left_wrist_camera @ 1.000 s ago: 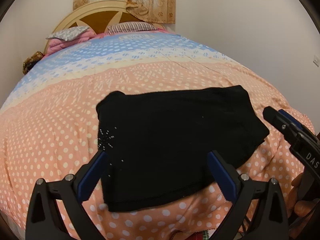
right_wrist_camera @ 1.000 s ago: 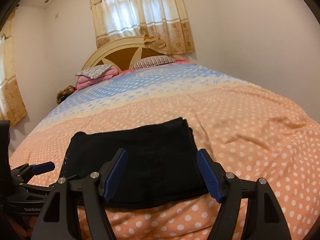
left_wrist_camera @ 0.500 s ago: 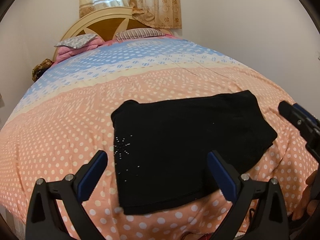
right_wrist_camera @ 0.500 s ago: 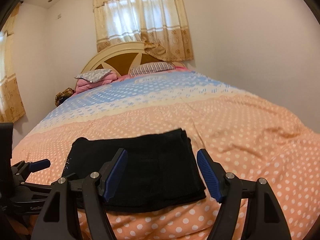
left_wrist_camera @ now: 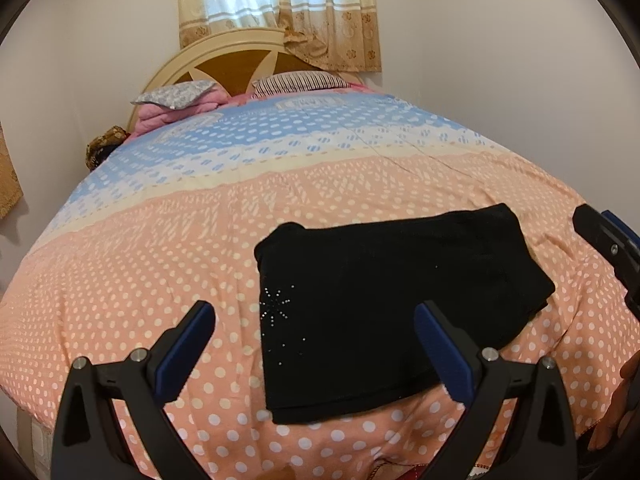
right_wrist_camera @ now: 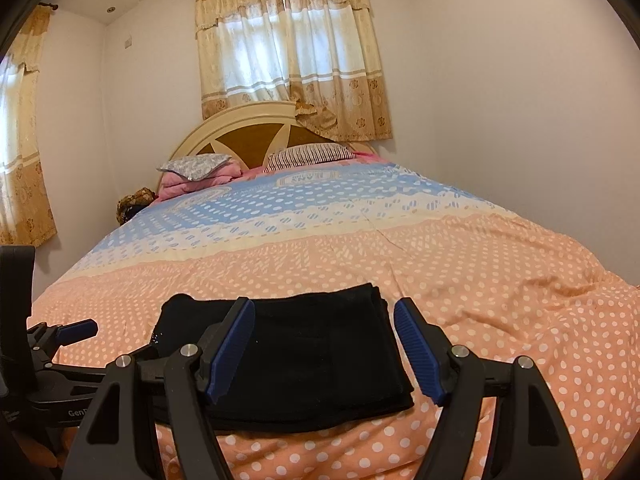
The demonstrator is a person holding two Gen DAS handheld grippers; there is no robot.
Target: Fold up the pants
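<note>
room: bedroom, pale walls, curtained window behind a rounded headboard; a second curtain at far left in the right wrist view
surface: bed with dotted cover, peach near, blue band far; pillows at the far end against the headboard
pants: black pants lie flat on the near peach part of the bed, right of centre in the left wrist view, close to the near edge; compact rectangle shape
fold state: several layers stacked, layered edges show on the right side in the right wrist view; small sparkly stud pattern faces up near the left edge
left claw: left claw jaws wide apart, nothing between the pads, above and just near of the pants, not touching the cloth
right claw: right claw jaws wide apart, empty, hovers over the near right part of the pants; no contact visible
other view of claws: each claw pokes into the other's camera edge; a bit of hand at the lower right of the left wrist view
done: folding looks finished or very nearly so, the bundle is tidy and squared, no leg or waistband hanging loose
left: likely nothing but pulling back; maybe a light smoothing of the slightly uneven right edge, judgement only
risk: low; a claw dipping in again could snag the top layer and open the fold
</note>
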